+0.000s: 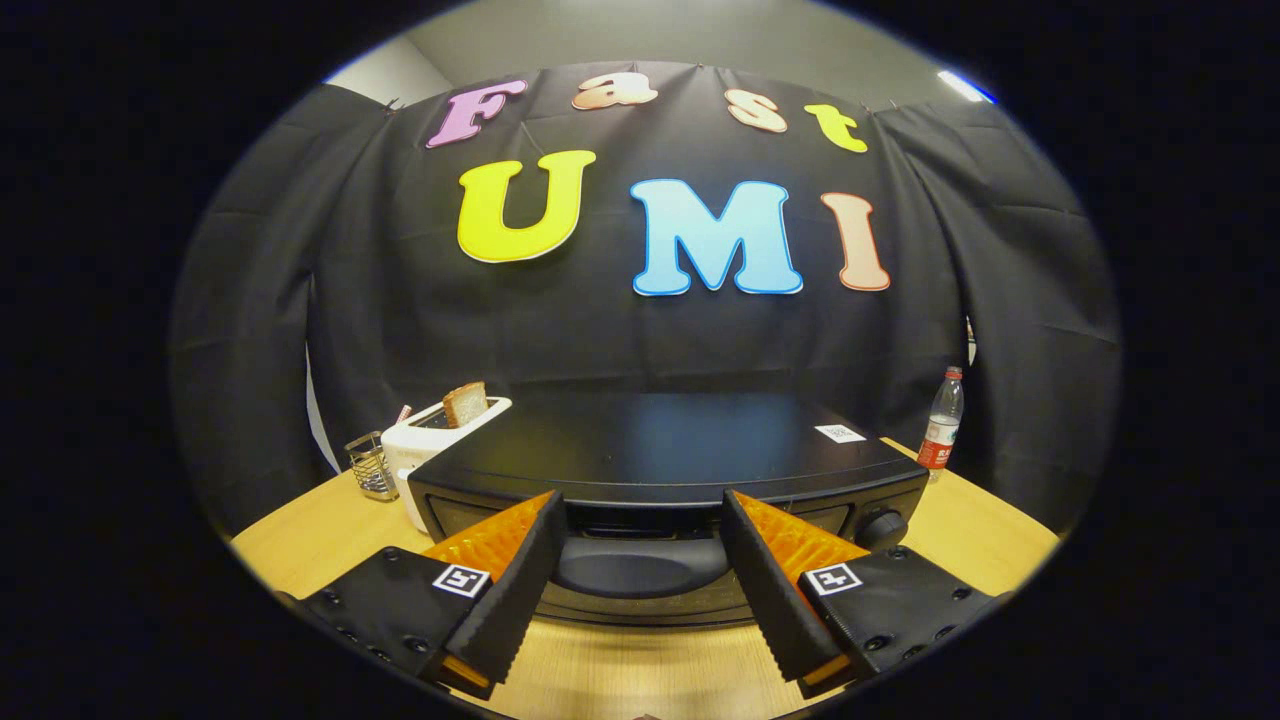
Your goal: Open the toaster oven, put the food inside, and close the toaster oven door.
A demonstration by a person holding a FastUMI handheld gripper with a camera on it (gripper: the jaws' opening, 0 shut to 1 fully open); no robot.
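Gripper [640,545] jaws wide, nothing held, fingers flanking door handle [640,565] of toaster oven [660,450]. Handle sits between fingers, just ahead; door looks closed. Judgement: opening step at hand. To do well: centre fingers on handle, close firmly, pull out and down along hinge arc, not straight back. Control knob [880,525] right of handle, avoid it. Beyond oven on the left: white pop-up toaster [425,450] with bread slice [466,403], likely food. Wire holder [370,466] beside toaster. Water bottle [940,420] at table's far right. Wooden table [300,545] beneath.
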